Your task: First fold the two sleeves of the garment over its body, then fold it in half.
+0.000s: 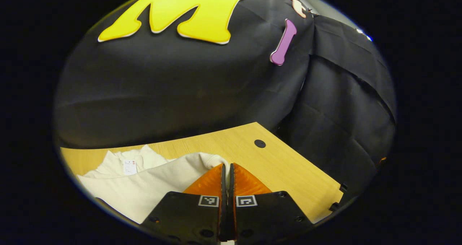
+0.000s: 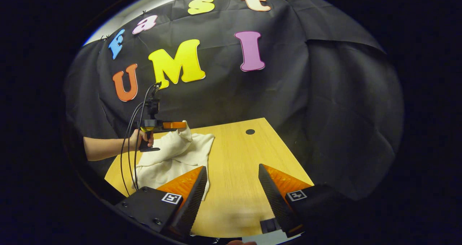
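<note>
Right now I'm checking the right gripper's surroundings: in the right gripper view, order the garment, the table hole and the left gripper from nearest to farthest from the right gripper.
1. Garment: its near edge lies just beyond the right gripper, to the left.
2. Table hole: ahead, toward the far edge.
3. Left gripper: far left, raised, pinching the garment.
The last two are close in depth.

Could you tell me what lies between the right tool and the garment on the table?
Only bare table: in the right gripper view the open right tool sits just short of the garment.
</note>
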`<state>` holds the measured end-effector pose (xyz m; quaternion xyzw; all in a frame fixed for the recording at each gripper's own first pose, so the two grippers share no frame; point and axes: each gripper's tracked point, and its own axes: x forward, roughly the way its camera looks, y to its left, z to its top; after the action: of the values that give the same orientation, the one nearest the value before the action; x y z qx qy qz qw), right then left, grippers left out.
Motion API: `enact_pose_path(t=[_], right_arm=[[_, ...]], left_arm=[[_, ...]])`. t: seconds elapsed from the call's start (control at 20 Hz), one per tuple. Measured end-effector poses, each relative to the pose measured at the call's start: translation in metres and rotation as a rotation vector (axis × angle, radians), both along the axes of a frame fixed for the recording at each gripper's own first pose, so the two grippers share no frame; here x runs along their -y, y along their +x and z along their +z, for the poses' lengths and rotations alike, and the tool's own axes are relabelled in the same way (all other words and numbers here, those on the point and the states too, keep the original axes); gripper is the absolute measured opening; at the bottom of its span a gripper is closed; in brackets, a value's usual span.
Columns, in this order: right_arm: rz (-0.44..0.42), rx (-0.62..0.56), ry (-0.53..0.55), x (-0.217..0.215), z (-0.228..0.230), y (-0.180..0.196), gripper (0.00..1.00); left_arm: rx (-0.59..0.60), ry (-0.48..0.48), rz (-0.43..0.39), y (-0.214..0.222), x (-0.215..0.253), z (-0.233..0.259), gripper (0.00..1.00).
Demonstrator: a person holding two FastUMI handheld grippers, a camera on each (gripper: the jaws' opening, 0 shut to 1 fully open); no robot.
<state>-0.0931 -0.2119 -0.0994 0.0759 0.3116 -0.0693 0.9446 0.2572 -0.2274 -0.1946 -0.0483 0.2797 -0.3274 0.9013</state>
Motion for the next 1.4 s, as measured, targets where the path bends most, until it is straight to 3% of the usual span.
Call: enact_pose_path(t=[0.3,0.45,0.55,0.65,0.7,0.9,1.1,1.3,1.4], right_arm=[[0.002,-0.064,-0.047,0.005,-0.007,-0.007,0.89],[0.019,-0.078,-0.057,-0.001,-0.006,-0.004,0.89],[0.039,-0.072,-0.063,-0.006,-0.002,0.0,0.9],[0.056,-0.058,-0.057,-0.013,0.001,0.006,0.89],[0.067,-0.048,-0.049,-0.019,0.003,0.01,0.89],[0.124,-0.01,-0.042,-0.046,0.005,0.028,0.89],[0.195,0.062,-0.03,-0.083,0.016,0.053,0.89],[0.248,0.121,-0.039,-0.114,0.019,0.076,0.89],[0.26,0.139,-0.026,-0.128,0.021,0.083,0.9]], left_arm=[[-0.067,0.002,0.064,0.023,0.019,-0.067,0.05],[-0.08,0.008,0.108,0.027,0.014,-0.078,0.15],[-0.065,0.007,0.133,0.025,0.005,-0.073,0.36],[-0.034,0.01,0.171,0.021,-0.012,-0.06,0.73],[-0.011,0.011,0.195,0.019,-0.025,-0.05,0.97],[0.074,0.054,0.32,-0.002,-0.081,0.003,0.98],[0.194,0.039,0.425,-0.052,-0.135,0.081,0.99],[0.295,0.105,0.561,-0.1,-0.195,0.134,0.98],[0.328,0.091,0.587,-0.131,-0.213,0.157,0.98]])
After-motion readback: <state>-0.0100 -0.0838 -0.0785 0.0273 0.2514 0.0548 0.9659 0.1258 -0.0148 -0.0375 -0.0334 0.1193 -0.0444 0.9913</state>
